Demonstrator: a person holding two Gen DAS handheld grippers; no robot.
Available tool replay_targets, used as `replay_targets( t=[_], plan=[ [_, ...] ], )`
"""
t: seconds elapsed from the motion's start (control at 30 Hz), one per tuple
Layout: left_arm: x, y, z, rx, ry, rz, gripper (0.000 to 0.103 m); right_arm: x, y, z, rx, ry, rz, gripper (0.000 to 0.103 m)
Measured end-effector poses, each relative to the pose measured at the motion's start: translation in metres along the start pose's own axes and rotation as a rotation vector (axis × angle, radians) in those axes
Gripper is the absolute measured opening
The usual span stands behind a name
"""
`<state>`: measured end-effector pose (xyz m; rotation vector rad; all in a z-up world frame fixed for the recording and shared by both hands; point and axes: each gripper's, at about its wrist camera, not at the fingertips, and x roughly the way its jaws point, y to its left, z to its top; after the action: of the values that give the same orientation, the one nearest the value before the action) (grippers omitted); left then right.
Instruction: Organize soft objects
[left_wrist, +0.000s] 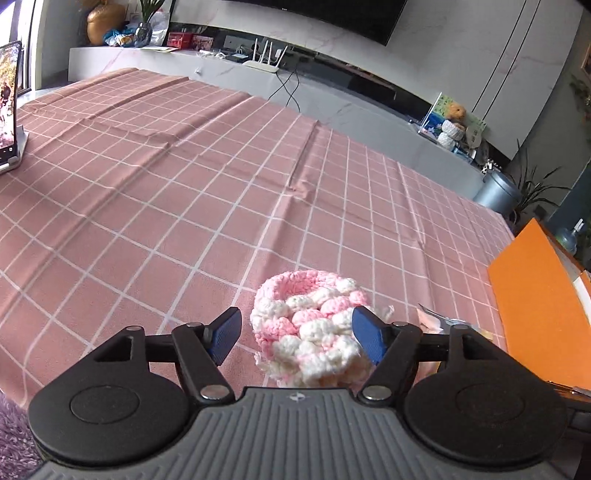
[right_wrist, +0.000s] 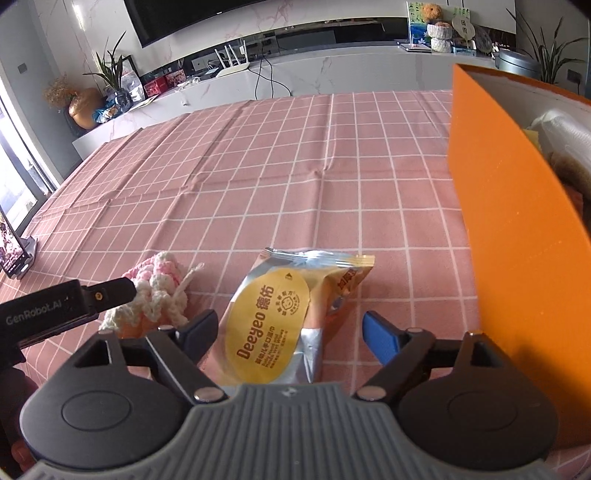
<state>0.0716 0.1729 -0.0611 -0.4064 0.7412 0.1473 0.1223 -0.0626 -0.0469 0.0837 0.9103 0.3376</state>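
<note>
Behind orange box (right_wrist: 517, 221) wall | contents half hidden, unclear

We are holding left gripper (left_wrist: 297, 338) angled downward, jaws standing wide apart, right pad possibly brushing something. We are holding right gripper (right_wrist: 290, 334) likewise, jaws spread, pads pressing nothing.

A pink checked tablecloth (right_wrist: 295, 177), creased in places, covers the table. On it lie a pink-and-white crocheted piece (left_wrist: 314, 328), a wipes packet (right_wrist: 280, 317) just beside it, an orange box (right_wrist: 517, 229) at the right edge, and a phone on a stand (left_wrist: 9, 110) far left.
</note>
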Motion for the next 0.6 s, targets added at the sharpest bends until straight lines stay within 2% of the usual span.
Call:
replay_targets(
  t=[0.2,0.33,0.6],
  plan=[
    [0.016,-0.010,-0.003,0.018,0.023,-0.005,0.080,0.011,0.007,-0.004,-0.043,-0.015,0.018,0.075],
    [0.024,-0.015,-0.008,0.050,0.040,-0.006,0.070,0.013,0.012,-0.008,-0.093,-0.037,0.003,0.070],
    [0.028,-0.027,-0.013,0.145,0.015,0.002,0.053,0.017,0.016,-0.014,-0.130,-0.047,0.003,0.061]
  ],
)
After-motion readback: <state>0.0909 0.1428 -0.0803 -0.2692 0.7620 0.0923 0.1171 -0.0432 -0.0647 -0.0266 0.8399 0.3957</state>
